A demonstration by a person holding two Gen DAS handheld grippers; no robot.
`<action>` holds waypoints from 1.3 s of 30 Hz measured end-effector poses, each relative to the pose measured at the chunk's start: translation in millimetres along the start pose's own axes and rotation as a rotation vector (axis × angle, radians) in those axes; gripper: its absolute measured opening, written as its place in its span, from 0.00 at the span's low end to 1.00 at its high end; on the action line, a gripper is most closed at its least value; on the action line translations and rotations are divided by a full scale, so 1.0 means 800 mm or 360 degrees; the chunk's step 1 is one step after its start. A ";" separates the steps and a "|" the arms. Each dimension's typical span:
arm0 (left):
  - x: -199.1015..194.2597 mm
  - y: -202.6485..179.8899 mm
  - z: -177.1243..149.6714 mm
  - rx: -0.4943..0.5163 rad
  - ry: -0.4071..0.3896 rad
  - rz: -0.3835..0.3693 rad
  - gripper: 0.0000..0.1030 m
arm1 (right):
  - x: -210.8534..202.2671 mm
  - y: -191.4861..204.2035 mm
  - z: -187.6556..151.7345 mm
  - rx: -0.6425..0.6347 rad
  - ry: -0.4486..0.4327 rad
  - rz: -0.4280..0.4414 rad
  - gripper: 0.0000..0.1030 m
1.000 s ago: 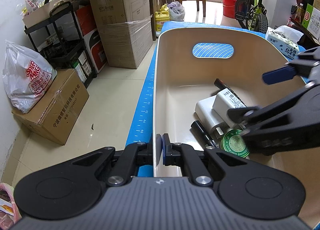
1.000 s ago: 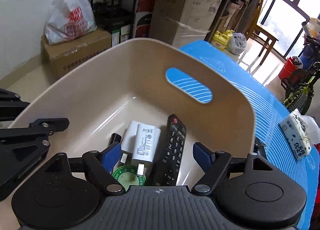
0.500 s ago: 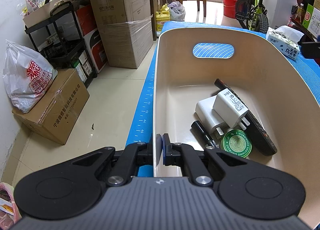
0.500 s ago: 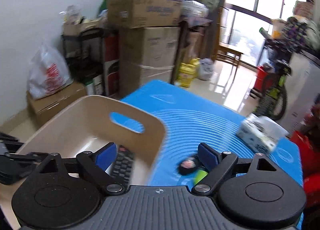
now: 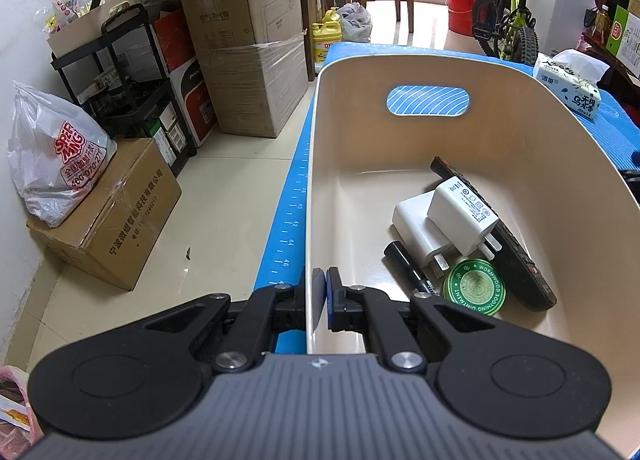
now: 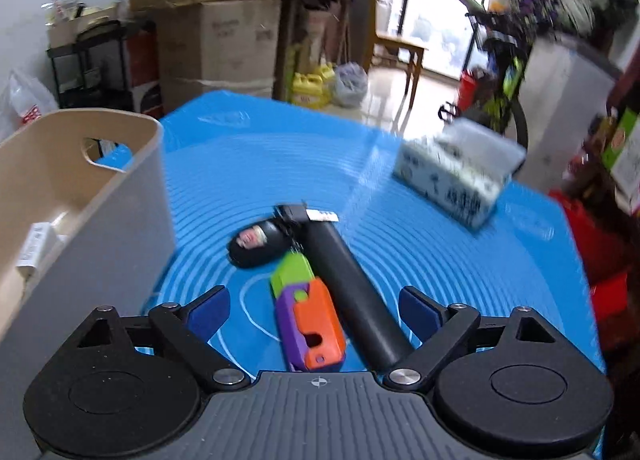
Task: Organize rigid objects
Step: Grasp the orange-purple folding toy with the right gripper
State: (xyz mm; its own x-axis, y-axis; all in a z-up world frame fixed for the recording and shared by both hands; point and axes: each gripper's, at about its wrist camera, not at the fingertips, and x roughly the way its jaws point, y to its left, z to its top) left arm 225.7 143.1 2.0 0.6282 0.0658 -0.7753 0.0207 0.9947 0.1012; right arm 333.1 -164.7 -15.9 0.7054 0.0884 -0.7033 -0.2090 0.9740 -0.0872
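My left gripper [image 5: 320, 290] is shut on the near rim of the beige bin [image 5: 316, 163]. Inside the bin lie two white chargers [image 5: 464, 215], a black remote [image 5: 520, 268], a black marker [image 5: 404, 264] and a green round tin [image 5: 474, 286]. My right gripper [image 6: 314, 310] is open and empty above the blue mat [image 6: 248, 155], to the right of the bin [image 6: 132, 219]. Between its fingers lie an orange, purple and green toy [image 6: 308, 320] and a black cylinder [image 6: 348, 288]. A black oval object [image 6: 256, 246] lies just beyond them.
A tissue pack [image 6: 460, 175] sits at the mat's far right and shows in the left wrist view [image 5: 568, 85]. Cardboard boxes [image 5: 248, 39], a black shelf [image 5: 128, 71] and a plastic bag [image 5: 56, 163] stand on the floor left of the table. A bicycle [image 5: 508, 19] stands far right.
My right gripper has left the bin and swung right over the mat, still open. It no longer shows in the left wrist view. My left gripper has kept its hold on the bin rim.
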 end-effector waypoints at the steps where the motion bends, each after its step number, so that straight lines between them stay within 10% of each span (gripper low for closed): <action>1: 0.000 0.001 0.001 0.0001 0.0000 0.0002 0.08 | 0.007 -0.003 -0.003 0.0023 0.0016 0.0016 0.88; 25: 0.000 0.000 0.001 0.0000 0.0001 0.0003 0.09 | 0.057 0.006 -0.032 0.0020 0.0098 0.0081 0.49; 39: 0.000 -0.001 0.002 0.0000 0.0002 0.0004 0.09 | 0.036 0.017 -0.035 -0.0016 0.0018 0.0082 0.48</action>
State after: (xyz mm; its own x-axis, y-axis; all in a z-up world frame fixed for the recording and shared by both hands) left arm 227.1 142.0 2.6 0.6274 0.0684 -0.7757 0.0192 0.9945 0.1032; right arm 331.5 -154.5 -57.3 0.6859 0.1362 -0.7149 -0.2519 0.9660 -0.0577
